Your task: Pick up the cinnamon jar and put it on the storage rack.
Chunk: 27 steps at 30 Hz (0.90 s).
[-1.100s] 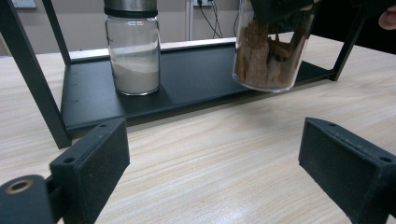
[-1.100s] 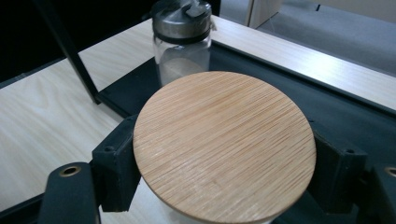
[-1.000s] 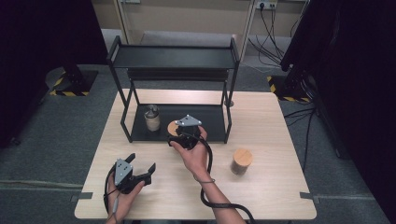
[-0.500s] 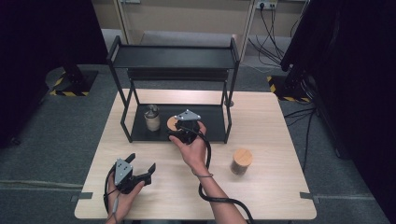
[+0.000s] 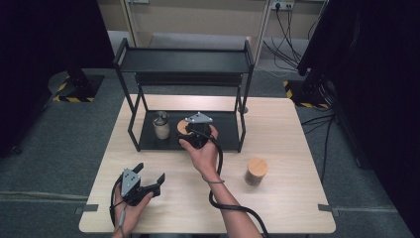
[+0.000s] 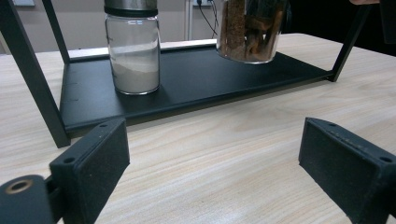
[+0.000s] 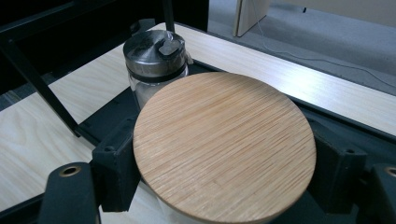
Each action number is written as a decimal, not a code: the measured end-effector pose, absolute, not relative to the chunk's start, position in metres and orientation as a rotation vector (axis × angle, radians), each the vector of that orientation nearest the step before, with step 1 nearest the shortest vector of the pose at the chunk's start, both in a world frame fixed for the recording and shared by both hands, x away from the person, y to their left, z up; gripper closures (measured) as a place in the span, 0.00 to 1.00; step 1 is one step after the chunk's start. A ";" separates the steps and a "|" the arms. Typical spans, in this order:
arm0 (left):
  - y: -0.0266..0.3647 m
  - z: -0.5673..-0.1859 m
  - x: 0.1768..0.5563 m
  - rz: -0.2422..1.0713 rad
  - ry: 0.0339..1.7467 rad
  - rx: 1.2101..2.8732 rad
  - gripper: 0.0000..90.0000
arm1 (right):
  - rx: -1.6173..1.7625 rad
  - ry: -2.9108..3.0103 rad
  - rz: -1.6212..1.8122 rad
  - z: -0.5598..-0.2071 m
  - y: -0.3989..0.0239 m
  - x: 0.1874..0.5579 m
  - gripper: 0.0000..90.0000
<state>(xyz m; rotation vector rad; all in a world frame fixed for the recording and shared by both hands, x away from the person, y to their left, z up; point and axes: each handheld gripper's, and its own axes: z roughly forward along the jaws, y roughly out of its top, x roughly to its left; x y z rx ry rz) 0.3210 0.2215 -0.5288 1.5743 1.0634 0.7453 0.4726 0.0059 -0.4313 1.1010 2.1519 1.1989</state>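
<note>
No text, label, brand, number or sign can be read on anything in these views; the jars, the rack and the tabletop carry no legible writing.

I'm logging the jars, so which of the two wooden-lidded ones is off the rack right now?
The wooden-lidded jar standing alone on the table, right of the rack. The other jar sits on the lower shelf, clamped in the right gripper.

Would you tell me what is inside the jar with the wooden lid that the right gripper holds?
Brown sticks or bark pieces show through the jar glass. From above, its wooden lid covers them.
</note>
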 end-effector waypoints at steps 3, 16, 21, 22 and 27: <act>0.222 -0.529 0.321 0.743 1.064 1.573 0.09 | 1.106 2.153 1.198 -0.432 0.008 0.475 0.27; 0.221 -0.529 0.321 0.741 1.058 1.576 0.09 | 1.122 2.139 1.195 -0.432 0.016 0.487 0.27; 0.222 -0.529 0.321 0.740 1.061 1.573 0.09 | 1.134 2.135 1.189 -0.435 0.017 0.491 0.27; 0.222 -0.529 0.321 0.740 1.060 1.573 0.09 | 1.132 2.136 1.185 -0.435 0.017 0.492 0.27; 0.222 -0.529 0.321 0.733 1.062 1.572 0.09 | 1.145 2.129 1.179 -0.437 0.015 0.496 0.27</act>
